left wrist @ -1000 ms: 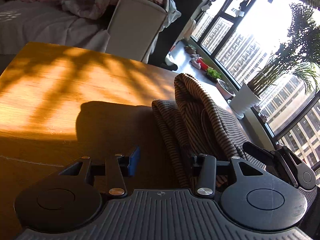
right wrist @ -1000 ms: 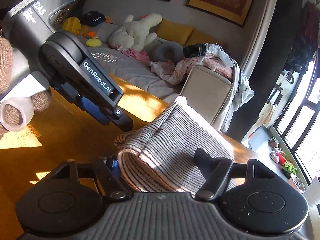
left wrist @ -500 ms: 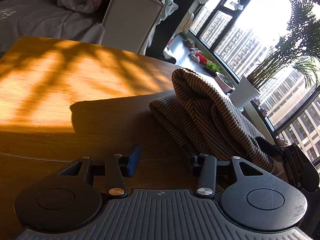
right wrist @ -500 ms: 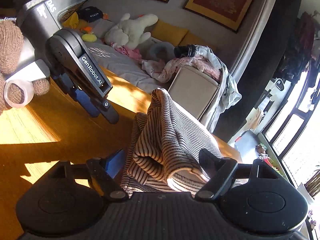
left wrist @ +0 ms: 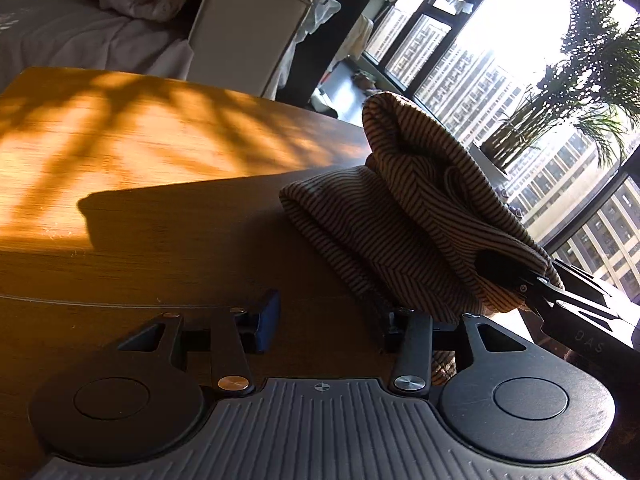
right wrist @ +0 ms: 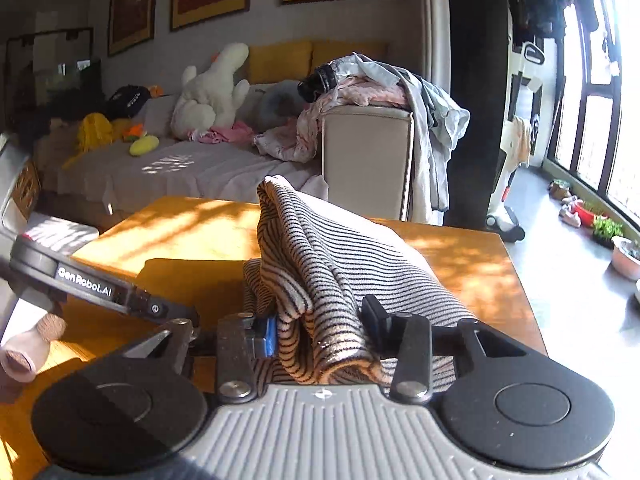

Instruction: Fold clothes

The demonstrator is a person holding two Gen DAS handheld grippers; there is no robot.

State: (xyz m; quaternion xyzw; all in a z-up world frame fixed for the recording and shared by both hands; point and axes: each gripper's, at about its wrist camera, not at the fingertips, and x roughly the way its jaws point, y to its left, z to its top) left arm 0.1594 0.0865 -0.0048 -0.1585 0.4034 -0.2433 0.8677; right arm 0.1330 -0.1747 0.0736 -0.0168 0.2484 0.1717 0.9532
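A brown-and-cream striped garment (left wrist: 404, 220) lies bunched on the wooden table (left wrist: 160, 140), one fold pulled up into a peak. In the right wrist view a thick bunch of the garment (right wrist: 320, 264) sits between my right gripper's (right wrist: 320, 326) closing jaws, and both pads press on it. The left wrist view shows the right gripper (left wrist: 520, 280) clamping the garment's near right edge. My left gripper (left wrist: 328, 320) is closing slightly, with bare wood between its fingers; the cloth lies against its right finger (left wrist: 390, 318). From the right wrist it shows as the left gripper (right wrist: 168, 312) low at the left.
Beyond the table stand a grey sofa (right wrist: 180, 168) with soft toys and a padded armrest (right wrist: 368, 156) heaped with clothes. Tall windows (left wrist: 480, 60), potted plants (left wrist: 560, 112) and small floor items (right wrist: 592, 220) are at the right. A gloved hand (right wrist: 24, 352) holds the left gripper.
My right gripper rolled level, shifted along the table and closed on a bunch of the garment, raising a taller fold. The cloth no longer lies across the left gripper's gap, which narrowed a little.
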